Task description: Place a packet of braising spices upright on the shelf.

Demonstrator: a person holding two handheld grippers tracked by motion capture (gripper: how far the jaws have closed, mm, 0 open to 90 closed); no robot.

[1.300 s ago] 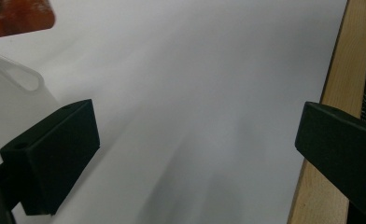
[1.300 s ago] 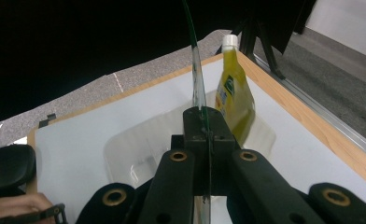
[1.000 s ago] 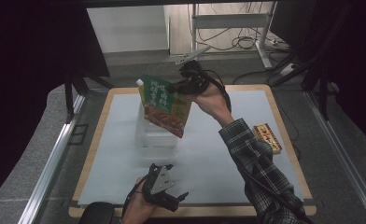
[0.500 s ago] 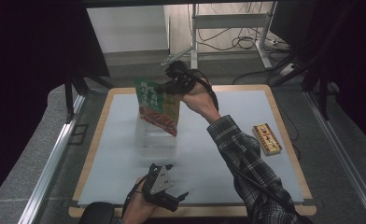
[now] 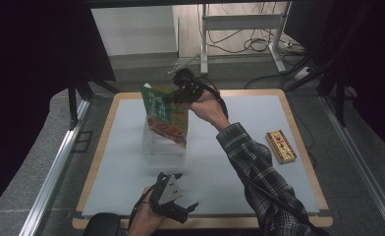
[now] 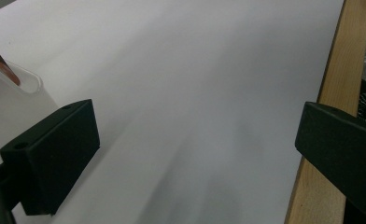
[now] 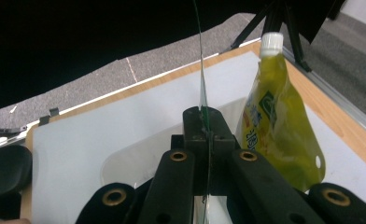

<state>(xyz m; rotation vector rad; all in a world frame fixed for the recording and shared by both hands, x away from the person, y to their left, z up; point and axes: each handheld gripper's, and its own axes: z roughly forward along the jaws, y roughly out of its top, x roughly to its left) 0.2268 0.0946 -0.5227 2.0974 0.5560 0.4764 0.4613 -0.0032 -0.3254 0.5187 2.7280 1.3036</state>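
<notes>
The right gripper [image 5: 173, 97] is pinching the upper edge of a green food pouch [image 5: 165, 114], holding it above a clear container [image 5: 163, 147] at table centre. At six o'clock, the left gripper [image 5: 178, 205] is resting with jaws apart.

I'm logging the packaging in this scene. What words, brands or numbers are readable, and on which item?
None can be quoted.
Green and red packet, clamped edge-on in the right gripper over the clear container: pale characters, too blurred.
Yellow spouted pouch: a green logo and pale characters, too blurred.
Small box on the mat: red and gold pattern, print too small.
</notes>
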